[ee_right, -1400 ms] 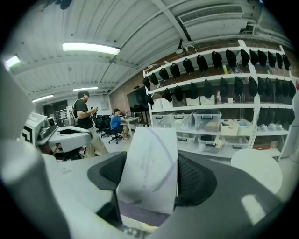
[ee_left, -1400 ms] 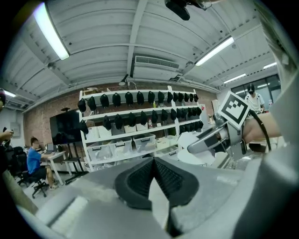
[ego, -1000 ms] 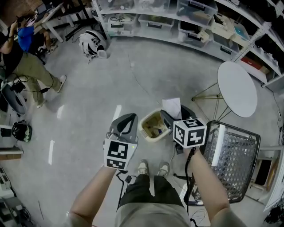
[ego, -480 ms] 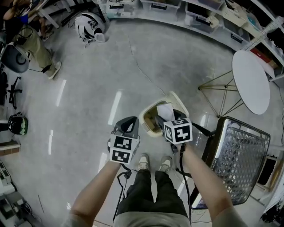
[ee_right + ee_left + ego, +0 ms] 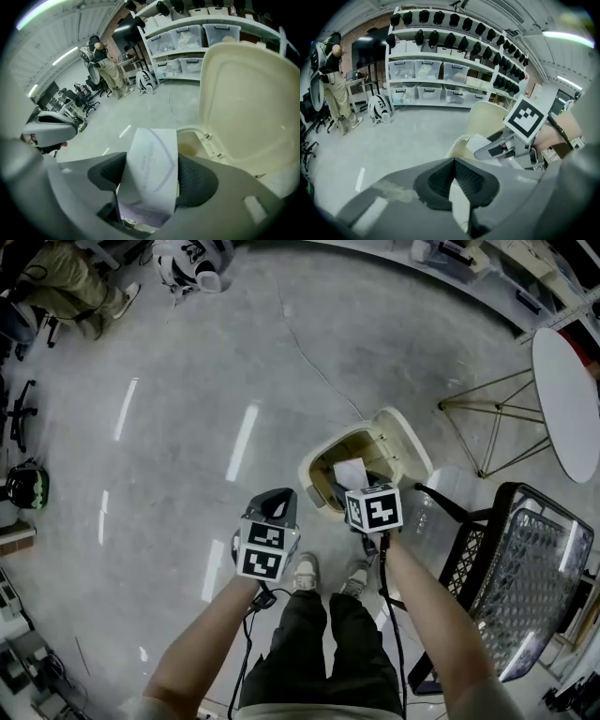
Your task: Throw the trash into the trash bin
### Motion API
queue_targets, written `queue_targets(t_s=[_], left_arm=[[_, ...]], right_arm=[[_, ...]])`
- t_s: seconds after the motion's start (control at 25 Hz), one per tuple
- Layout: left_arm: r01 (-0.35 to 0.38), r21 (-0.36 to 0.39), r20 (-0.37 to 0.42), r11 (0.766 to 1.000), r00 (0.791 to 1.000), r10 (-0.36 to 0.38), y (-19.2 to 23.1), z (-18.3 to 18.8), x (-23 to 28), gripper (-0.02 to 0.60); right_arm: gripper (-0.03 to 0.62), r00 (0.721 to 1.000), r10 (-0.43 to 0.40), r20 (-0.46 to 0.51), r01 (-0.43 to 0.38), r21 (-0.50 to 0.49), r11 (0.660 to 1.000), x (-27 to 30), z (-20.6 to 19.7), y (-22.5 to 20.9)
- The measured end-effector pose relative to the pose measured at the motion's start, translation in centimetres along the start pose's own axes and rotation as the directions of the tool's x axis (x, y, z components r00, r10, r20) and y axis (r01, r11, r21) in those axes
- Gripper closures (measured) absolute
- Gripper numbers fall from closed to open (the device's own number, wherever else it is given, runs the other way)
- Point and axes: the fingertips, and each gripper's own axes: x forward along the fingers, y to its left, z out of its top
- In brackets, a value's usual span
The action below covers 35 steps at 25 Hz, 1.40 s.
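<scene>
- Between the jaws of the right gripper (image 5: 151, 177): folded white paper (image 5: 152, 154), clamped upright. That's the trash.
- Just ahead of and below those jaws: trash bin (image 5: 191, 140), lid (image 5: 248, 103) tipped up, mouth open.
- Left gripper (image 5: 453, 176) off to the side, jaws pressed together on nothing.
- My read: poised for release. Next I nudge forward over the mouth, then part the jaws.

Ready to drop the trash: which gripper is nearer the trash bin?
Right. The right gripper holds the paper over the trash bin's open mouth. The left gripper, shut and empty, sits beside the bin, outside its rim.
</scene>
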Motion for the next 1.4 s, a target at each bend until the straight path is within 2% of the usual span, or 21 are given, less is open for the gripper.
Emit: queue_targets(t_s=[0.32,0.44,0.6,0.8,1.04,1.24,1.4], left_arm=[[0.020,-0.010,-0.051,1.000,0.998,-0.020,0.5,-3.7,2.1,0.580],[0.015,-0.017,-0.050,1.000,0.999,-0.016,0.8,-3.8,1.7,0.580],[0.008,-0.017,-0.038,1.000,0.999,-0.009,0.8,-2.7,0.9,0.580],[-0.001,-0.009,0.007,1.000,1.000,0.001,0.5,0.8,-1.0,0.578],[-0.021,0.006,0.113,1.000,0.993,0.020,0.2,7.4,-5.2,0.580],[-0.032,0.031,0.189,0.999,0.982,0.026,-0.6,12.3,-10.6,0.578],[-0.042,0.069,0.261,0.997,0.965,0.022,-1.4,16.1,-15.6,0.580]], right_arm=[[0.247,1.000,-0.012,-0.005,0.012,0.090,0.996,3.7,-2.5,-2.0],[0.247,1.000,-0.023,-0.009,0.023,0.113,0.993,3.3,-2.9,-2.7],[0.260,1.000,-0.016,0.005,0.016,0.097,0.995,1.5,-2.3,-2.4],[0.309,0.998,-0.013,0.067,0.009,0.067,0.998,-2.4,0.6,-1.4],[0.376,0.985,-0.015,0.171,0.014,0.008,1.000,-9.8,5.2,0.2],[0.390,0.960,0.007,0.279,-0.001,-0.024,1.000,-18.6,8.5,2.0],[0.399,0.923,0.017,0.383,-0.007,-0.027,1.000,-26.0,11.0,4.0]])
